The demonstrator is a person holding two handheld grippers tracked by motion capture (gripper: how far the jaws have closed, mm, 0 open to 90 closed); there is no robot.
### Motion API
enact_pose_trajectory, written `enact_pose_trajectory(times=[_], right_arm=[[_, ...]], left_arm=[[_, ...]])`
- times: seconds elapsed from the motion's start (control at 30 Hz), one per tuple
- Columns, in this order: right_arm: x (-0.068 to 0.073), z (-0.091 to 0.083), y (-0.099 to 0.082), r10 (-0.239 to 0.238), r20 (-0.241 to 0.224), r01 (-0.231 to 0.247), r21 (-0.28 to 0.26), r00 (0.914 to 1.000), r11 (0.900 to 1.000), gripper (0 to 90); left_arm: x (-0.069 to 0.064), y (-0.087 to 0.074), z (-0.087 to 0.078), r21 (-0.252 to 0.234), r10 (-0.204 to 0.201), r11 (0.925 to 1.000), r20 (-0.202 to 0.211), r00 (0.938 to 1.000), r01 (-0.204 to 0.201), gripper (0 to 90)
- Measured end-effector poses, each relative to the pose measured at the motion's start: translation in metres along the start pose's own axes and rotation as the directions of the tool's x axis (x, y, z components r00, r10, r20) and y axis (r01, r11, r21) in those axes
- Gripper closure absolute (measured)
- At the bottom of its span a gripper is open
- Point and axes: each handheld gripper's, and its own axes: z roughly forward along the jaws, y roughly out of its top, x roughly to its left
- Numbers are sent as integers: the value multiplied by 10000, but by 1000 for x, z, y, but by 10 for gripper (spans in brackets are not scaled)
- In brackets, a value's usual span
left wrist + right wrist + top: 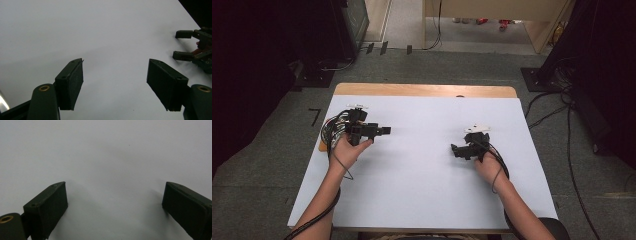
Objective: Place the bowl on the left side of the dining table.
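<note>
Left gripper point(384, 130) over table's point(422, 200) left part, near left edge; right gripper point(455, 149) over right part, well apart from it. Grippers point toward each other across bare middle.

Two hand-held grippers point(384, 130) point(456, 149), one table point(422, 90), one white sheet point(422, 165).

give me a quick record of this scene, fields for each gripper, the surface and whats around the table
left gripper: open, nothing between the jaws, held over the left part of the sheet, pointing toward the middle
right gripper: open, nothing between the jaws, held over the right part of the sheet, pointing toward the middle
surface: white sheet covering a wooden table, whose far edge shows bare
objects on sheet: none visible
surroundings: grey carpet floor, black cables at right
</note>
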Motion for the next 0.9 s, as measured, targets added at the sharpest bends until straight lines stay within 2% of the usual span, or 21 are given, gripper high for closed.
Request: enact_pose_trajectory(times=[0.17,0.5,0.73,0.9], right_arm=[[0,0,0,2,11,-2,-4,10000,10000,57],[0,0,0,3,9,-3,2,10000,10000,57],[0,0,0,-6,5,6,-9,10000,10000,58],[0,0,0,-9,3,9,-4,10000,10000,58]], left_arm=[[-7,-3,9,243,333,9991,198,9992,-338,277],[-20,-7,28,627,571,9962,445,9974,-599,270],[-32,-9,38,677,991,9924,565,9935,-1029,257],[-36,-10,42,612,1039,9922,722,9920,-1084,254]])
